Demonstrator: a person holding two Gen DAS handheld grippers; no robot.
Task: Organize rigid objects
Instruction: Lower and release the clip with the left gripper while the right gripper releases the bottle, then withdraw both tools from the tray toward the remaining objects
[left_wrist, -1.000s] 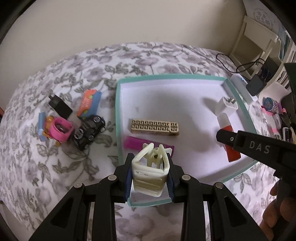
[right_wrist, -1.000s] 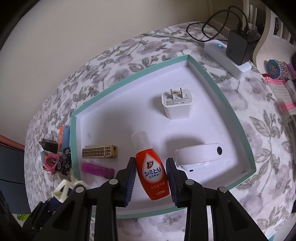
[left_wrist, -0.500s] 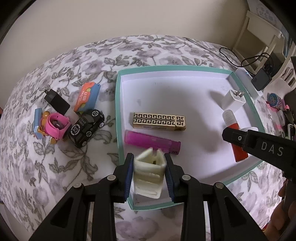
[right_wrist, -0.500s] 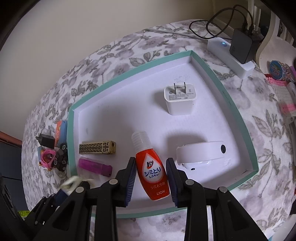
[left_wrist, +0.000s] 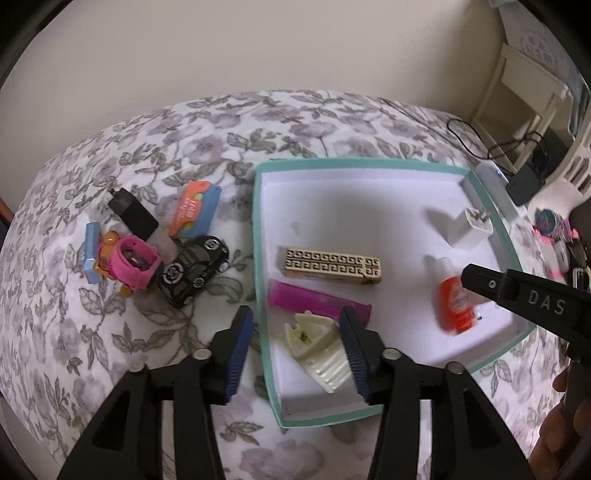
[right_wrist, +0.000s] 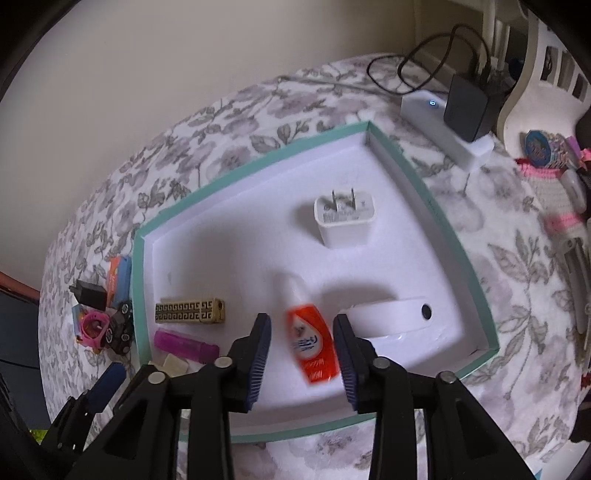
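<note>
A teal-rimmed white tray (left_wrist: 258, 240) lies on the flowered cloth. My left gripper (left_wrist: 297, 334) hangs over its near left corner, jaws opening. A cream hair clip (left_wrist: 317, 347) lies tilted on the tray floor between them, free of the left pad. In the right wrist view my right gripper (right_wrist: 301, 328) is also opening. A blurred orange bottle (right_wrist: 312, 339) leans loose between its pads, with a gap on each side. The tray also holds a gold patterned bar (left_wrist: 332, 267), a magenta lighter (left_wrist: 317, 301), a white plug (right_wrist: 345, 218) and a white flat device (right_wrist: 391, 315).
Left of the tray sit a black toy car (left_wrist: 195, 269), a pink watch (left_wrist: 135, 262), an orange-and-blue pack (left_wrist: 194, 208) and a black adapter (left_wrist: 133, 212). A white power strip (right_wrist: 443, 122) with cables and pink oddments (right_wrist: 561, 218) lie to the right.
Both grippers opened. The cream clip dropped from the left pads onto the tray floor and tipped over. The orange bottle came free of the right pads and tilted.
</note>
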